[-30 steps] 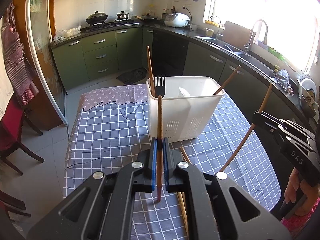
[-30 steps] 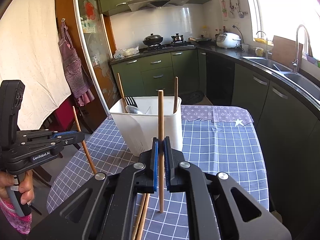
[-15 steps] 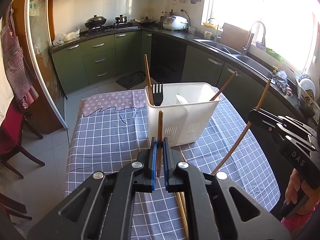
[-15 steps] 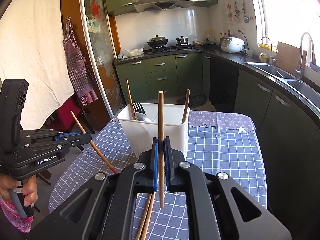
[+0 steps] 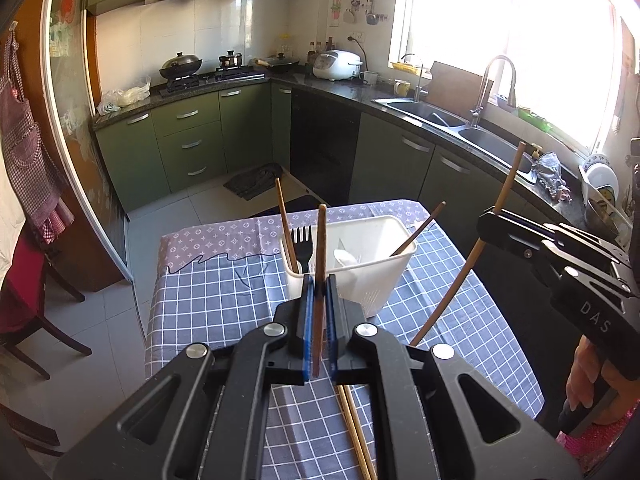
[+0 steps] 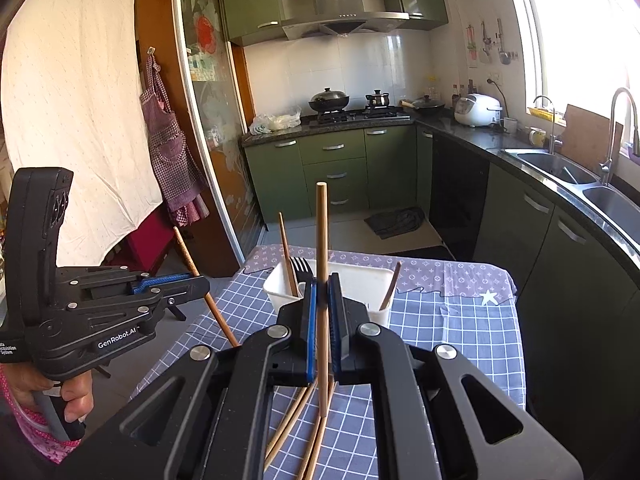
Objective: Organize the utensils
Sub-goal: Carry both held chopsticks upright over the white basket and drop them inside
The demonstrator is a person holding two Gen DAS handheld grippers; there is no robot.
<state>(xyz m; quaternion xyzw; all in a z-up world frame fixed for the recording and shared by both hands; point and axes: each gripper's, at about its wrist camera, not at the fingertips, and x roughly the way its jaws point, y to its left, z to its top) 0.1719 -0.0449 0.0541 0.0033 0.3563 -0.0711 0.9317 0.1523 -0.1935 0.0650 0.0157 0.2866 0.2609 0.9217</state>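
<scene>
Chopsticks: one clamped upright in each gripper, lifted clear of the table.
Left gripper (image 5: 318, 304): pads pinched together on a dark chopstick (image 5: 320, 264), gripped low on its length.
Right gripper (image 6: 322, 312): clamped on a paler chopstick (image 6: 321, 240) near mid-length.
Handling: light, stiff, smooth wood; likely to pivot unless held near the middle.
Caddy (image 5: 372, 272): white, at 12 o'clock beyond both grippers, holding a fork (image 5: 302, 240) and other sticks.
Loose chopsticks (image 6: 296, 424): at 6 o'clock on the checked tablecloth (image 5: 208, 300).
</scene>
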